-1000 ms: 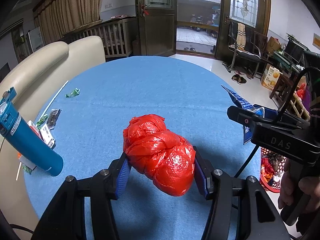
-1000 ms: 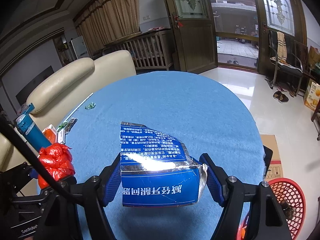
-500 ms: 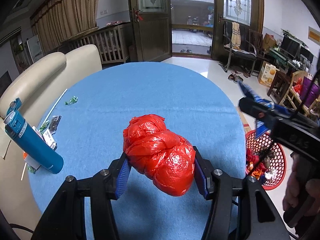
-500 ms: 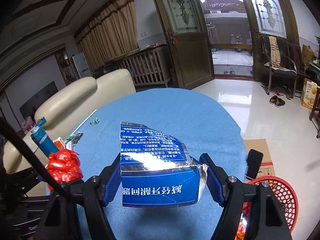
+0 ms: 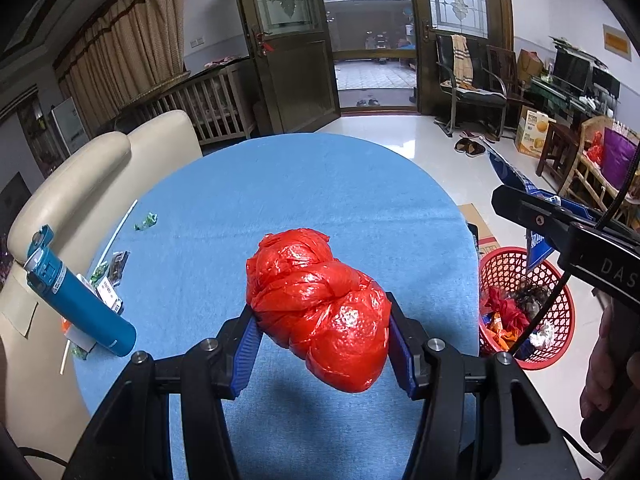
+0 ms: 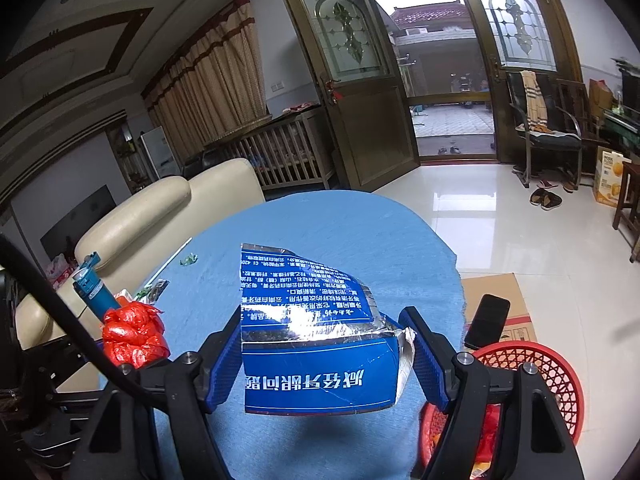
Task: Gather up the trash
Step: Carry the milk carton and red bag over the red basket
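Observation:
My left gripper is shut on a knotted red plastic bag, held above the blue table. The same red plastic bag appears at the left of the right wrist view. My right gripper is shut on a torn blue carton with a foil lining and white print. In the left wrist view the right gripper reaches in from the right, above a red mesh basket of trash on the floor. That red mesh basket lies just past the table edge, below right of the carton.
A blue bottle lies at the table's left edge beside small wrappers, a white straw and a green wrapper. A black phone rests on a flat cardboard by the basket. A cream sofa flanks the table.
Both grippers have drifted right and risen a little with their loads. The red basket has come into the left wrist view, and shows larger in the right wrist view.

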A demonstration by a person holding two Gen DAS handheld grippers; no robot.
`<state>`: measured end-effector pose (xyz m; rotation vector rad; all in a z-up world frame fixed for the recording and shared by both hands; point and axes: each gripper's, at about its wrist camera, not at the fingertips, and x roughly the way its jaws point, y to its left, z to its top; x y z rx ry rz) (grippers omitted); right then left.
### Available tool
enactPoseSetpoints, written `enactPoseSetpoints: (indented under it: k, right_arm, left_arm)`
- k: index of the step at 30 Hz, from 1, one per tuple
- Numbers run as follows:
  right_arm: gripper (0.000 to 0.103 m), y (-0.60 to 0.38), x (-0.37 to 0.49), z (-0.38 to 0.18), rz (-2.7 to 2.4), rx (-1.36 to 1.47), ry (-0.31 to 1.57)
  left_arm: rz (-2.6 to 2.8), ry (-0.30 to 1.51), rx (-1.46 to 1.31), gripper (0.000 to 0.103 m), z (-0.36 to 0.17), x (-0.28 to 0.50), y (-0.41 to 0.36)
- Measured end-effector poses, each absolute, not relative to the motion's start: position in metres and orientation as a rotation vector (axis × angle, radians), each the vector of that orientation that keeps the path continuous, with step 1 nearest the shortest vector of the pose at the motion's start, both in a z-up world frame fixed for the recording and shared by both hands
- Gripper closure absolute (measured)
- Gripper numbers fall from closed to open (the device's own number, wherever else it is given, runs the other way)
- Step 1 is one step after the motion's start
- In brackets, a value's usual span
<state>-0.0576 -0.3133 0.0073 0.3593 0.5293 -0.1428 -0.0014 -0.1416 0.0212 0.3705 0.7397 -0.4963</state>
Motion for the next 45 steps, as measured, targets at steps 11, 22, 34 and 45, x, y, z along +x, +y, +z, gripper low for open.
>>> enactPoseSetpoints:
  k: [11, 22, 34, 45]
  right_arm:
    - [0.026, -0.334, -0.072, 0.0, -0.17, 0.406, 0.528]
    - [0.026, -0.361, -0.088, -0.011, -0.22, 0.462, 0.537]
    - [0.026, -0.403, -0.11, -0.024, -0.3, 0.544, 0.521]
    - [0.026, -0.45, -0.139, -0.042, -0.415, 0.627, 0.506]
  left_arm:
    - [-0.512, 0.74, 0.414, 0.045, 0.019, -0.007, -0.159]
    - [-0.545, 0.746, 0.474, 0.045, 0.014, -0.015, -0.183]
    - [-0.615, 0.735, 0.574, 0.045, 0.006, -0.029, -0.223]
    - [-0.72, 0.707, 0.662, 0.045, 0.0, -0.043, -0.273]
